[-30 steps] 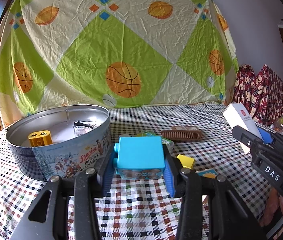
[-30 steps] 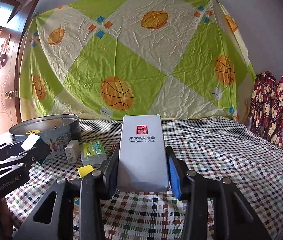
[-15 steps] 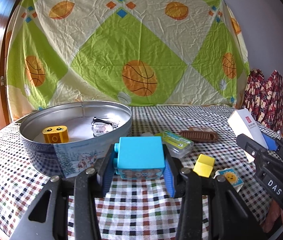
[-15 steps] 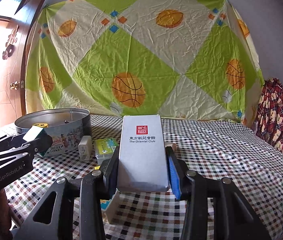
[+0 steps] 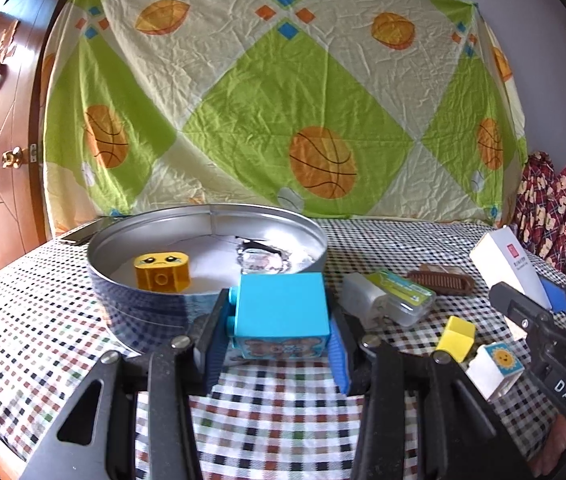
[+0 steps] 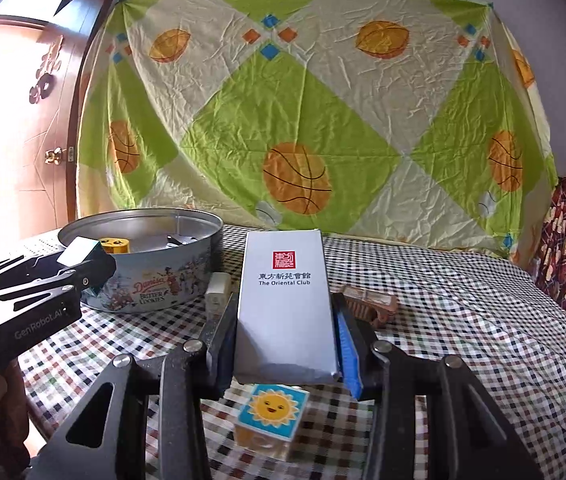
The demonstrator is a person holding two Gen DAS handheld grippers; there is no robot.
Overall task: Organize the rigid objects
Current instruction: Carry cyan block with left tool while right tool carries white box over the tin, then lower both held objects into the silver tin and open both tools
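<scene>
My left fingers [image 5: 279,344] grip a blue block [image 5: 281,310] just before the tin [image 5: 131,300], which holds a yellow block [image 5: 161,271]. My right fingers [image 6: 283,344] clamp a white box [image 6: 285,304] above the worktop [image 6: 463,320].

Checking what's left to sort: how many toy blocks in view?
4: blue block in the left gripper, orange block in the tin, yellow block and sun block on the cloth. Others may be hidden.

shiny metal cookie tin [image 5: 211,220], glossy plastic blue block [image 5: 283,308], matt paper box [image 6: 285,300], checked cloth tablecloth [image 5: 283,420].
</scene>
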